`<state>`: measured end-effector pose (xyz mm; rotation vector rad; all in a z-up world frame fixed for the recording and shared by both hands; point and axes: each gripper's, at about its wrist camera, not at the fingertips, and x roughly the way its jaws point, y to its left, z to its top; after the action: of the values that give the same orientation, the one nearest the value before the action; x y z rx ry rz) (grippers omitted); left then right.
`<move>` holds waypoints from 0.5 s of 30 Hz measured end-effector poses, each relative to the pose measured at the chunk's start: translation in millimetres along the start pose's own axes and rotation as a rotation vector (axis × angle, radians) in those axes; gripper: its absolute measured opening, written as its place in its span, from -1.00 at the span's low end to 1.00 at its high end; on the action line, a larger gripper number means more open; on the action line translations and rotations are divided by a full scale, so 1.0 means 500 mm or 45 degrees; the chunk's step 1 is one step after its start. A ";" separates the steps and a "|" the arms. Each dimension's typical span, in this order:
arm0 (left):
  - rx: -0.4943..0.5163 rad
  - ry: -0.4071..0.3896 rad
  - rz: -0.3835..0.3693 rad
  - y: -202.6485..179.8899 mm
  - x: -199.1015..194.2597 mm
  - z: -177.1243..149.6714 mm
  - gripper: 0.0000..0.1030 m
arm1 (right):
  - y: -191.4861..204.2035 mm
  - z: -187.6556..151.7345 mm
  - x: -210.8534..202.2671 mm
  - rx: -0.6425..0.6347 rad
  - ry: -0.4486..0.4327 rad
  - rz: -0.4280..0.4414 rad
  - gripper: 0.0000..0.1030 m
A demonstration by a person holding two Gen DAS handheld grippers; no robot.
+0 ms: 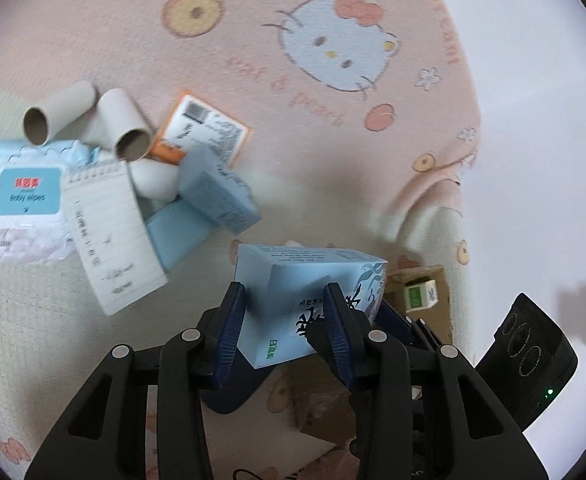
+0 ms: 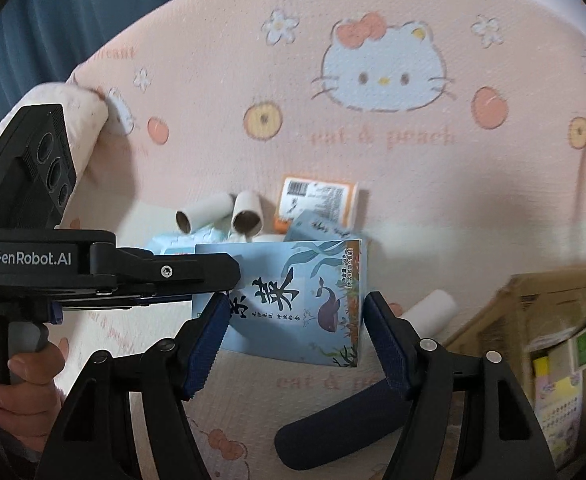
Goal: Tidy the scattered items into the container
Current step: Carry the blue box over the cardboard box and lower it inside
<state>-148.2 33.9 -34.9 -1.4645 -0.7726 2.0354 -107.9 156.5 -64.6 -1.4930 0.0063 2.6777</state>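
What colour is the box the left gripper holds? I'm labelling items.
Light blue box with dark calligraphy and a whale drawing; clearest in the right wrist view.

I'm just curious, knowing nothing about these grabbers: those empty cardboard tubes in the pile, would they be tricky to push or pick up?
Probably a bit. The cardboard tubes are round and lie on their sides, so a nudge would likely roll them. They look hollow and thin-walled, so likely very light, and a hard squeeze might crush them. One leans on the baby wipes pack, so moving that could shift it.

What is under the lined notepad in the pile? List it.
The notepad lies across the edge of the baby wipes pack and over part of a flat light-blue box. Anything else beneath the page is covered and cannot be seen.
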 end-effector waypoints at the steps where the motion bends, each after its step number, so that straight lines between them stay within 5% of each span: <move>1: 0.013 0.001 -0.006 -0.009 0.000 -0.002 -0.15 | -0.004 0.002 -0.013 -0.005 -0.009 -0.017 0.32; 15: 0.310 0.043 -0.121 -0.240 0.062 -0.009 -0.15 | -0.148 0.001 -0.182 0.173 -0.111 -0.196 0.32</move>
<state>-143.5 140.8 28.0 -1.2965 -0.5478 1.9515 -55.4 224.7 15.4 -1.2825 0.0642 2.5614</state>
